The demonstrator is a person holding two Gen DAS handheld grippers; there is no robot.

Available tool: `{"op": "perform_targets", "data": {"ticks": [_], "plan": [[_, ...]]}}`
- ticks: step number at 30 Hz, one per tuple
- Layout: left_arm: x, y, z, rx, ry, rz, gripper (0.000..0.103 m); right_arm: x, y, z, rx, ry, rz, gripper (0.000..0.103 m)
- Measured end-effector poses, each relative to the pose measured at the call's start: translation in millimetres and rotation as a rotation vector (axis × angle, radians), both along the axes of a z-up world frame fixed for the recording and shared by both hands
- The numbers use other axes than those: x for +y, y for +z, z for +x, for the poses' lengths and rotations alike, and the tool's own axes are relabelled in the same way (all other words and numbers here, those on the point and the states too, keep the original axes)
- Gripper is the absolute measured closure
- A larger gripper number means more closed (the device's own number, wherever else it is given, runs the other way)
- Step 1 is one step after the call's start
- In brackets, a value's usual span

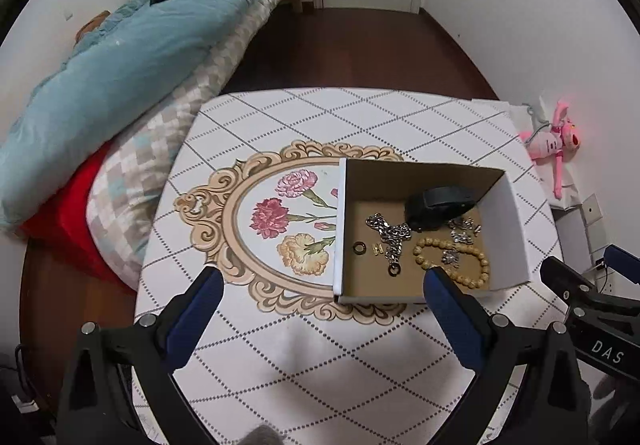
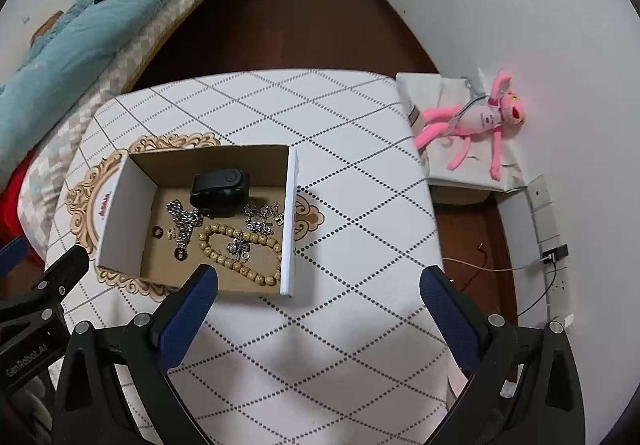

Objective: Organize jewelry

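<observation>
A: Both tongs stand wide apart with nothing between their fingers. Left tongs point(image 1: 322, 287) hang over the table point(image 1: 280, 117) at the near left corner of the box point(image 1: 516, 229); right tongs point(image 2: 320, 285) hang at its near right edge.

B: So where is the jewelry?

A: All in the box, as far as I can see. A bead bracelet point(image 2: 240, 251) lies nearest, with a small silver piece point(image 2: 239, 248) inside its loop. A silver chain point(image 2: 184, 223) runs beside it, and a dark ring point(image 2: 158, 232) sits at the left with a little gold charm point(image 2: 171, 234) next to it. More silver bits point(image 2: 262, 219) are by the right wall. A black case point(image 2: 218, 191) rests at the back.

B: Anything loose on the table?

A: Nothing I can make out. Its cloth is bare around the box in both views.

B: Then the job is about finished?

A: I judge the gathering is done. The pieces overlap a bit, though: the chain touches the case, and the silver piece lies among the beads. If sorting is wanted, that is left.

B: And the pink toy point(image 2: 476, 117)?

A: Off the table, by the wall. Not part of it.
</observation>
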State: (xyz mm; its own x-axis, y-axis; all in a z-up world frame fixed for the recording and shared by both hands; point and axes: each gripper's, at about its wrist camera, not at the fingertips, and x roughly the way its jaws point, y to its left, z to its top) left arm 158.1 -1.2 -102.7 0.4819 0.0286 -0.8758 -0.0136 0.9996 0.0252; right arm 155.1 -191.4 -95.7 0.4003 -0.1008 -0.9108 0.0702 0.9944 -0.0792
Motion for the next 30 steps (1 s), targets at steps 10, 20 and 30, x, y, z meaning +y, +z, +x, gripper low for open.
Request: {"op": "perform_targets", "data": {"ticks": [10,20,30], "plan": [[1.0,63.8,-49.1,-0.107,0.012,-0.010,0.001,-0.1,72.4,-56.6,-0.133,0.005,-0.002,0.001],[-6.2,130.1,-100.4,-0.206,-0.004,-0.024,0.001,1.1,151.9,-116.2,-0.281,0.013,-0.015,0.000],[-11.7,163.9,-130.7,-0.258,-0.014,-0.037,0.001,-2.6,196.0,-154.8,-0.344,0.012,-0.010,0.000]]}}
